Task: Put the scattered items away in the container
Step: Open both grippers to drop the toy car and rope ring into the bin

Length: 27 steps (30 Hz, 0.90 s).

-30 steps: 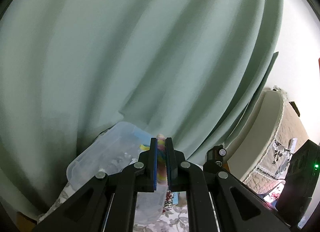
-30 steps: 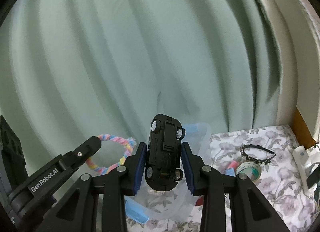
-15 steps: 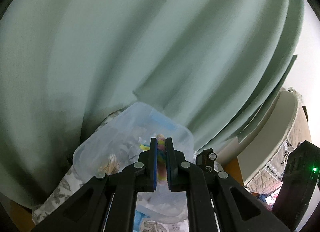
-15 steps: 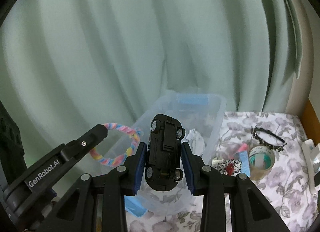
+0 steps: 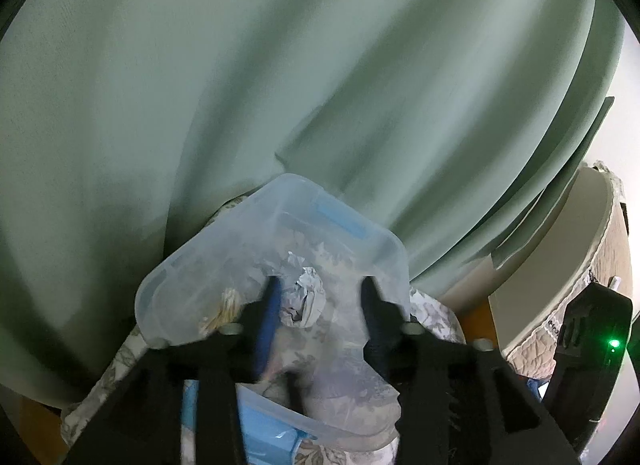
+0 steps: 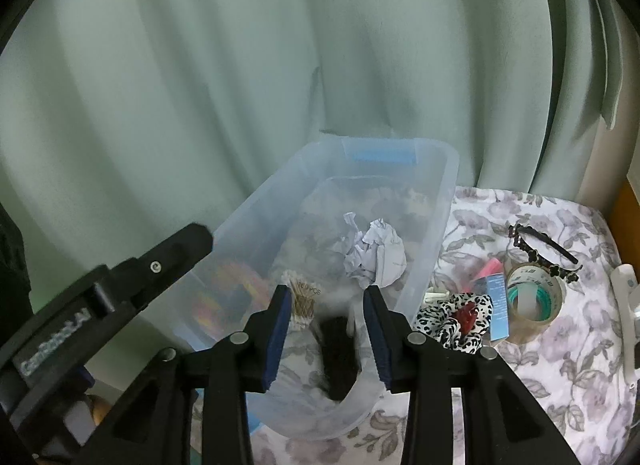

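Observation:
A clear plastic container [image 6: 432, 225] with blue handles stands on the flowered cloth, and a crumpled paper [image 6: 376, 257] and a pack of cotton swabs [image 6: 304, 297] lie inside it. My right gripper [image 6: 327, 293] hovers over the near end with its jaws opening. The black toy car [image 6: 338, 357] is a blurred shape in the container below the pads, free of them. My left gripper [image 5: 320, 297] is above the container [image 5: 188, 265], jaws opening, with nothing between them. The colourful rope ring [image 6: 232, 285] shows through the container's left wall.
To the right of the container on the cloth lie a leopard scrunchie [image 6: 456, 317], a red clip [image 6: 466, 311], a blue box [image 6: 498, 305], a tape roll [image 6: 534, 297] and a black headband [image 6: 544, 245]. A green curtain [image 6: 240, 65] hangs close behind.
Both grippers sank toward the container and opened. The rope ring left the left gripper's pads. The toy car dropped out of the right gripper into the container.

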{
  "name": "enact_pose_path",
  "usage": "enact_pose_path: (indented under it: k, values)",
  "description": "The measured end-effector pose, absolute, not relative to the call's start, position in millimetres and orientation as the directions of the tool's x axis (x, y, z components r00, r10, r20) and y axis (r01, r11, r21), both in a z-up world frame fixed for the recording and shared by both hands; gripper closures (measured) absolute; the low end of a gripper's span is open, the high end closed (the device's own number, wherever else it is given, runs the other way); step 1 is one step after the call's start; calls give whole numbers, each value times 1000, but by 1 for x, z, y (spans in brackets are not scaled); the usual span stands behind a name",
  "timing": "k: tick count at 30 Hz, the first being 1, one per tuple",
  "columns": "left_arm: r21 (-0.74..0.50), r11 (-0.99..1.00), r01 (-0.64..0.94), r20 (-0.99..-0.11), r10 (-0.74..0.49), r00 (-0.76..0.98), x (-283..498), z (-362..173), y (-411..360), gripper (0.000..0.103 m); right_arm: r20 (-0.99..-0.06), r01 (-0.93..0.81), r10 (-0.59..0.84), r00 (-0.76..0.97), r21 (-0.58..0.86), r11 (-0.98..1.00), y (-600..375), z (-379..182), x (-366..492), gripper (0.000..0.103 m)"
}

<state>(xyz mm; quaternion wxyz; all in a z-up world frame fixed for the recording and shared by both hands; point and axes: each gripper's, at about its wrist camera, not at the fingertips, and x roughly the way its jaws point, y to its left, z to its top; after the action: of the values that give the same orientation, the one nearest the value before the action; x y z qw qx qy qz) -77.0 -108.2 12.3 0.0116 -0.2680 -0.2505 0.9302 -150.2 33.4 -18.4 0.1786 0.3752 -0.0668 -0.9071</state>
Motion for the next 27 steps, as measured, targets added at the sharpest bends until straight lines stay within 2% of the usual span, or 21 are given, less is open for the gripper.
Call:
enact_pose_path:
  k: [7,10,13,21,27]
  values:
    - [-472,-874,117,-500,156,-852,-76,14,-105,30,-653,255,-372,-660,271,-928,44,-19,-149,47]
    - [-460,-879,124,-509,147,-848,-76,16,-102,22,-652,248,-369,-663,274,-929,48,-19,-150,42]
    - [-446,-886,126,-519,141,-843,-76,19,-98,17,-652,249,-369,-663,273,-929,50,-18,-149,33]
    - [-387,-914,121,-520,109,-847,-73,32,-81,8,-631,232,-378,-678,304,-924,65,-14,-146,3]
    - [-301,-951,73,-481,85,-872,-63,50,-54,2,-600,203,-379,-705,341,-918,89,-4,-137,0]
